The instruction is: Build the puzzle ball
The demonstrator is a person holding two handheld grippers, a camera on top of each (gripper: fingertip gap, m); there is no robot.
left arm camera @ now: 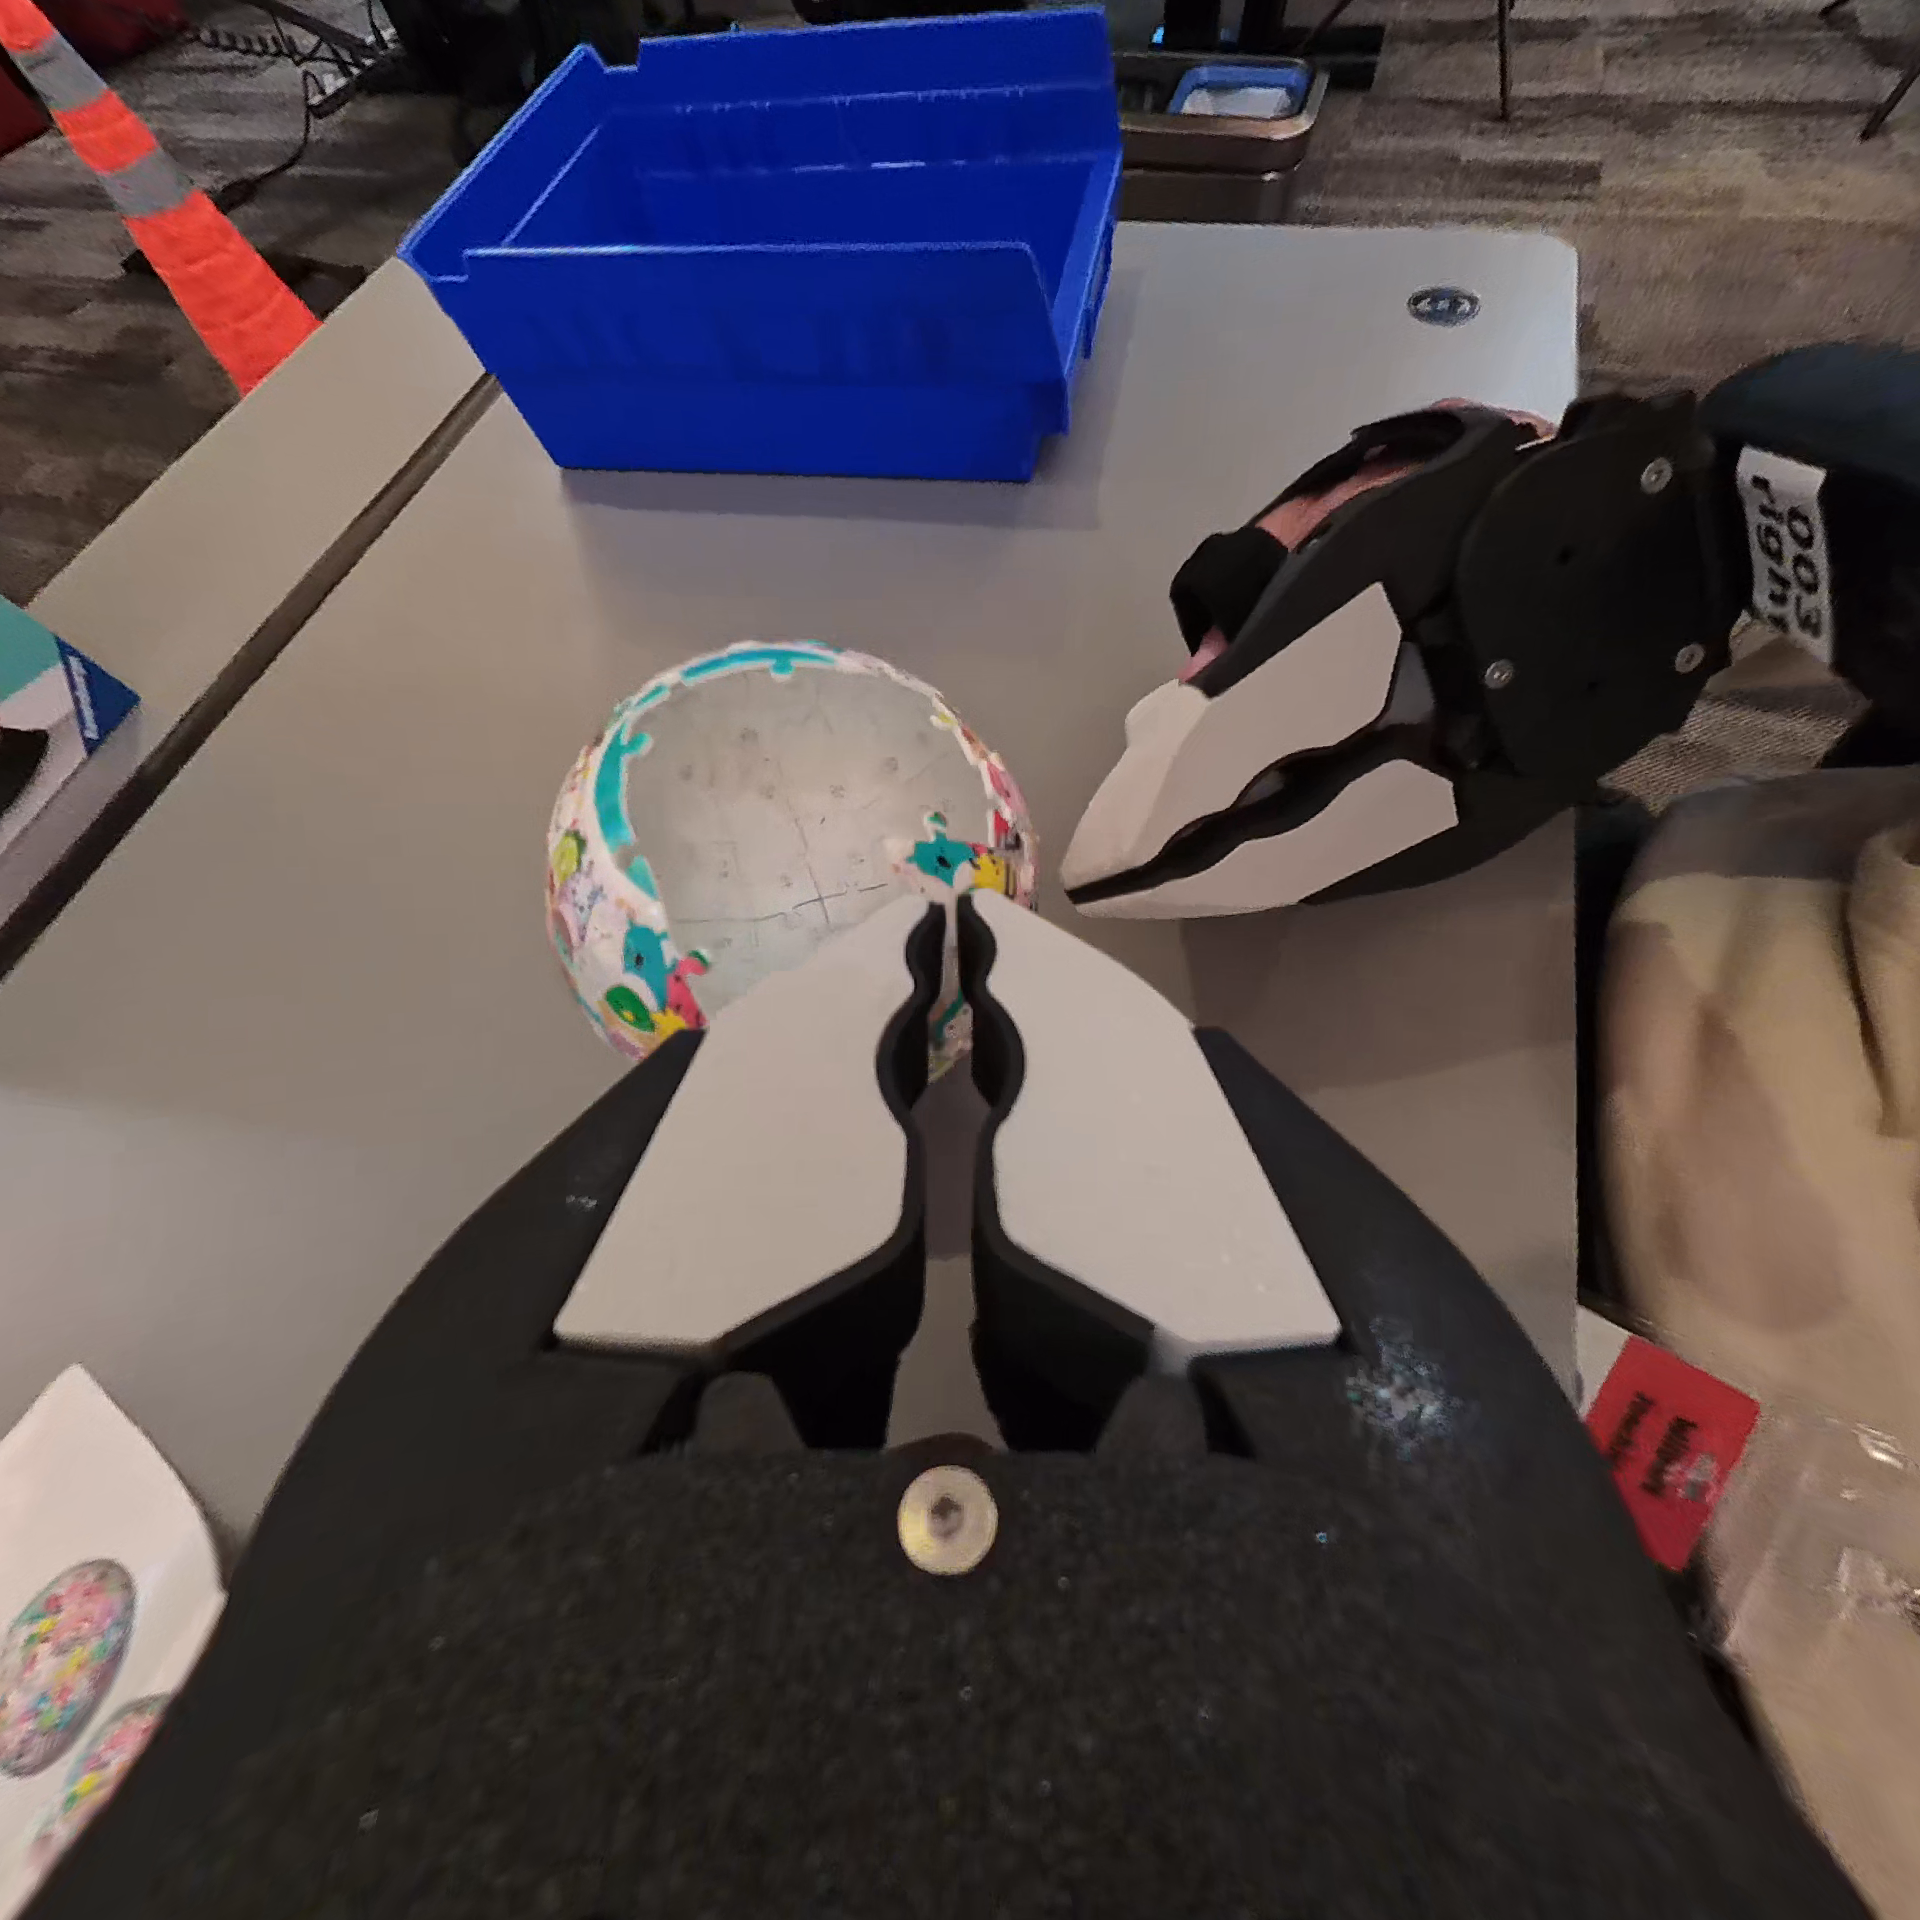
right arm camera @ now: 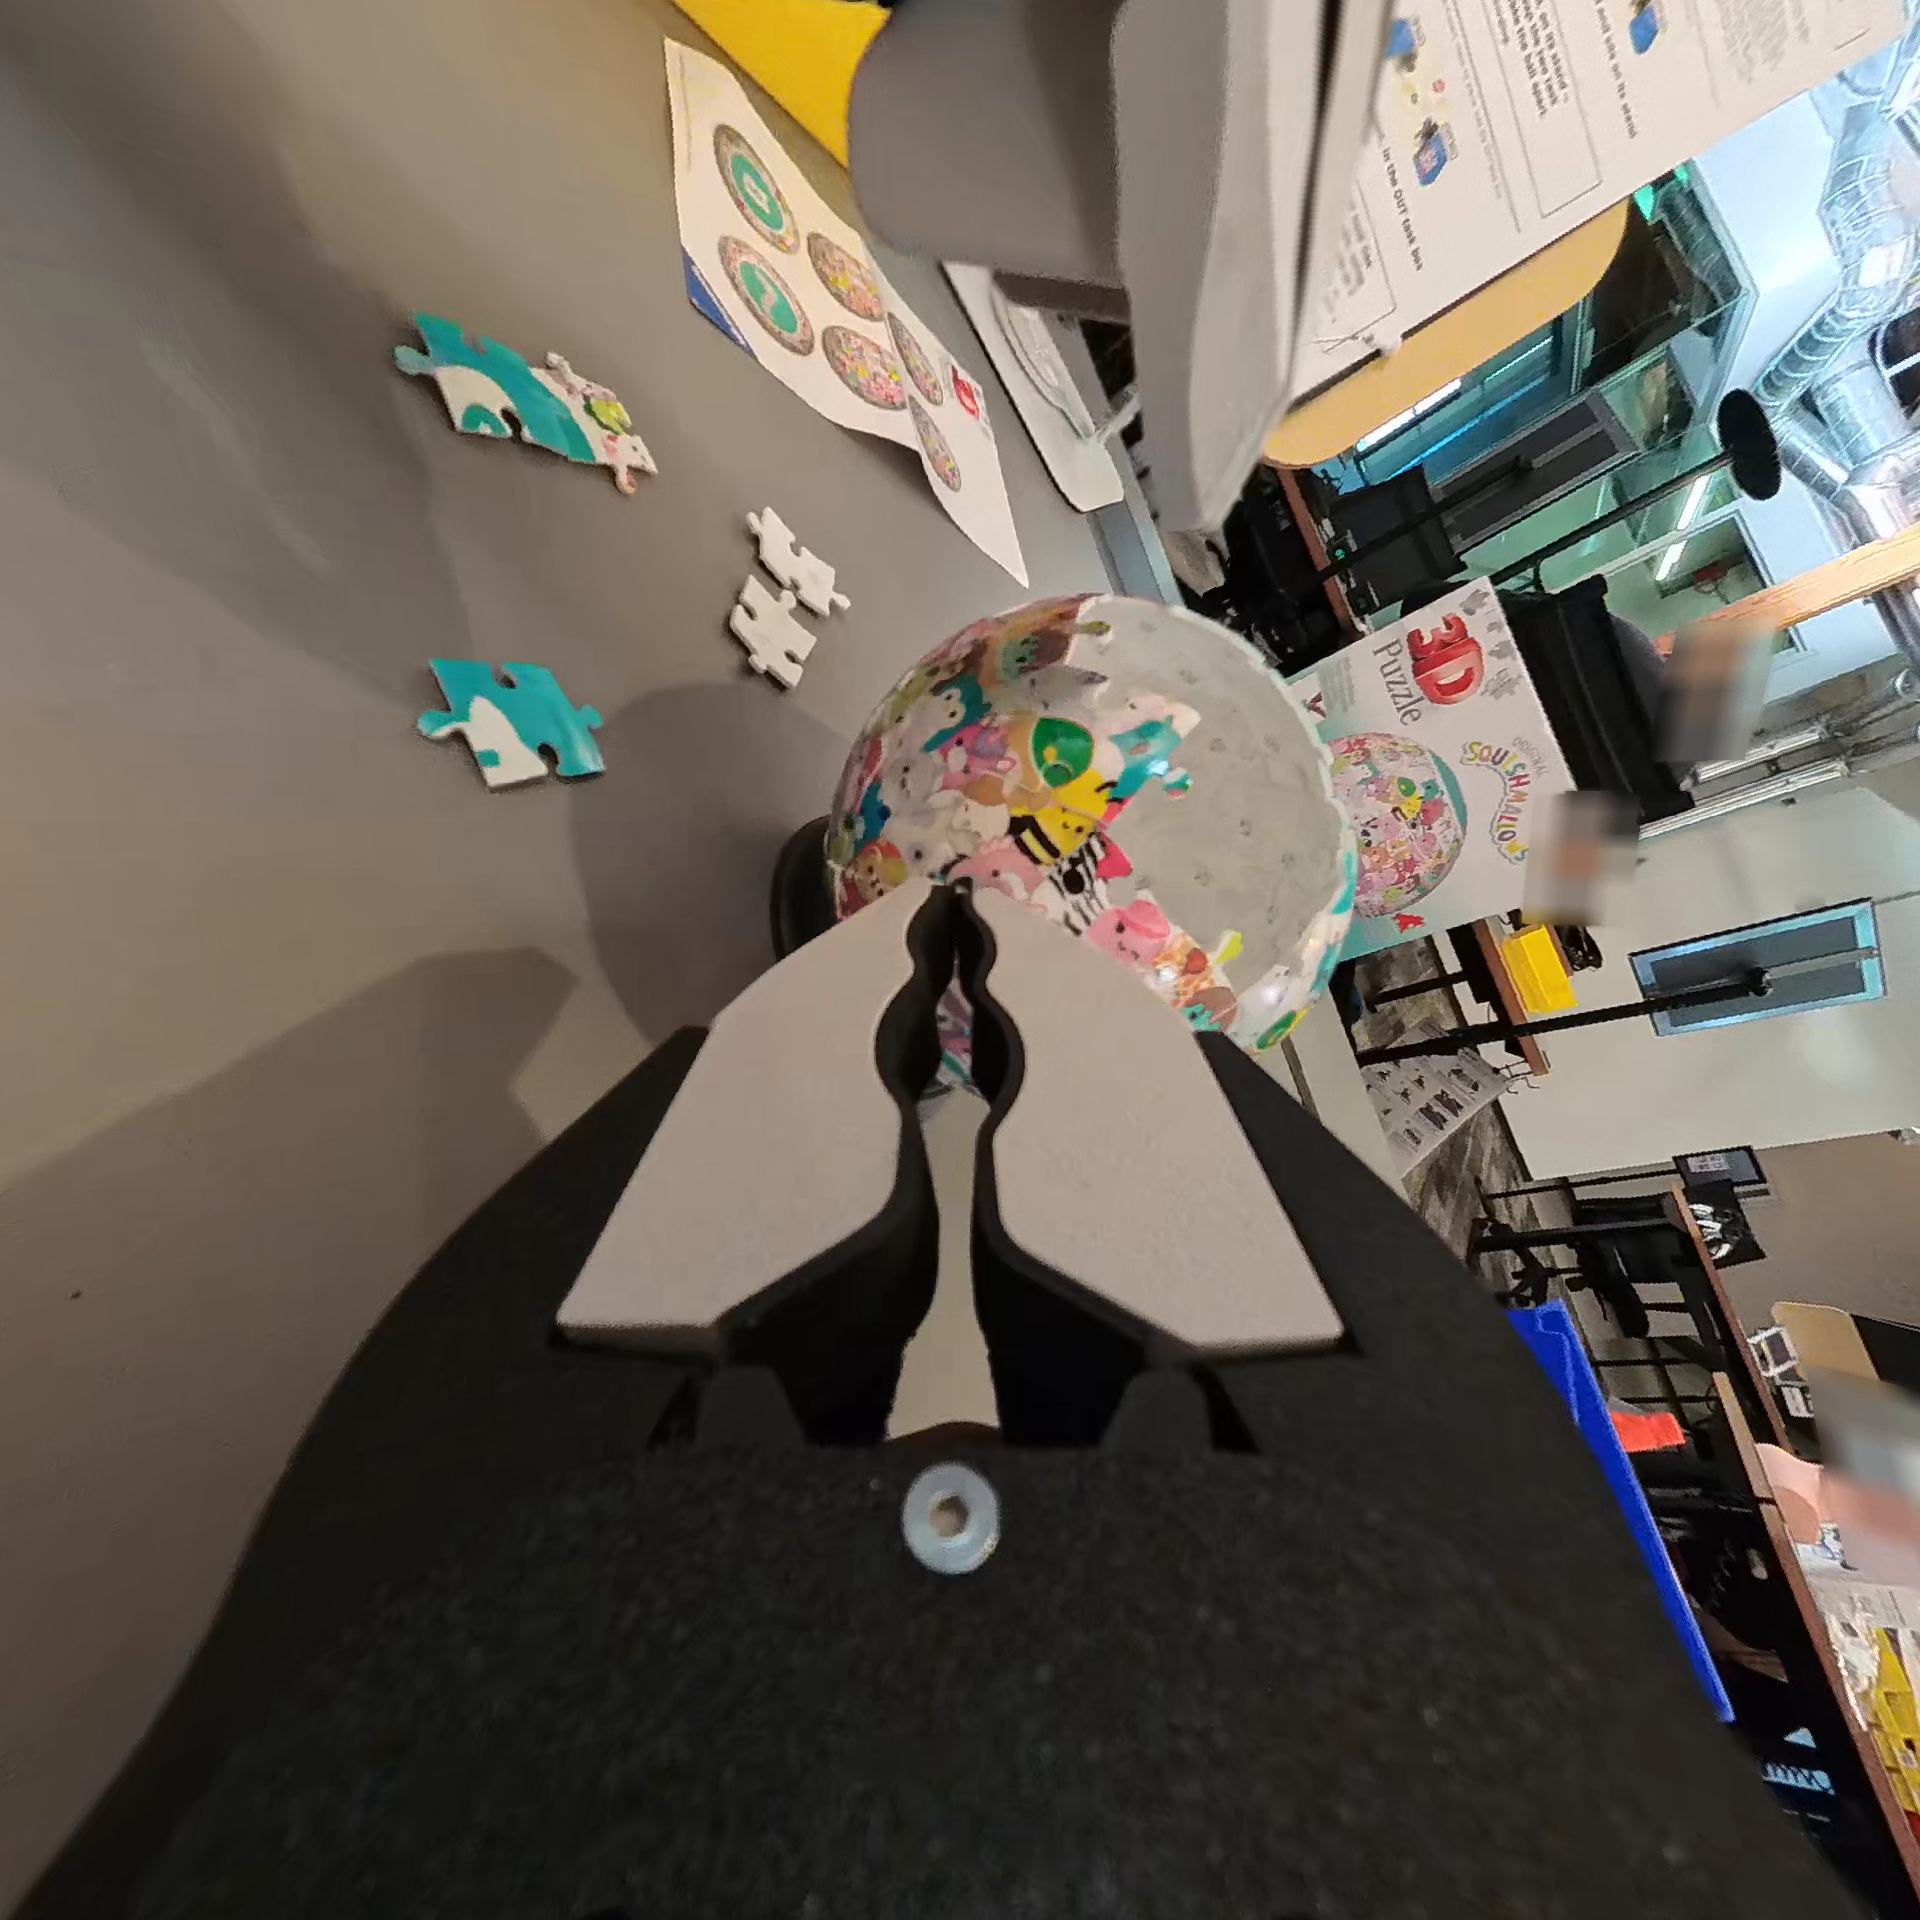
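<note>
**Ball shell held at the rim, several pieces still loose**

Puzzle ball point(left arm camera: 727, 831) sits on the grey bench point(left arm camera: 364, 831), near the middle, with a blue bin point(left arm camera: 790, 343) behind it at 12 o'clock in the left wrist view. The ball is a hollow shell only: a large part is missing, so the pale inner surface shows.

The left tool point(left arm camera: 951, 914) is clenched on the edge of the shell at its 5 o'clock side; a thin strip of the printed wall shows between the two fingers. The right tool point(right arm camera: 956, 899) is closed too, or nearly, and it is turned on its side. Its tips are at the printed outer wall of the ball; from the left wrist view they are just beside the ball at 3 o'clock, and I cannot tell if they touch it or hold anything.

In the right wrist view, loose parts lie on the bench at 10 o'clock from the ball: a joined teal strip point(right arm camera: 530, 400), a teal pair point(right arm camera: 514, 722) and two white pieces point(right arm camera: 784, 597) face down. A picture sheet point(right arm camera: 831, 281) lies farther off.

I judge the step to be steadying the shell before the next piece. The next move probably calls for the right tool to release, go to one loose part and bring it to the open rim, while the left tool keeps the shell from rolling. The shell looks light, so pressing could deform it.
</note>
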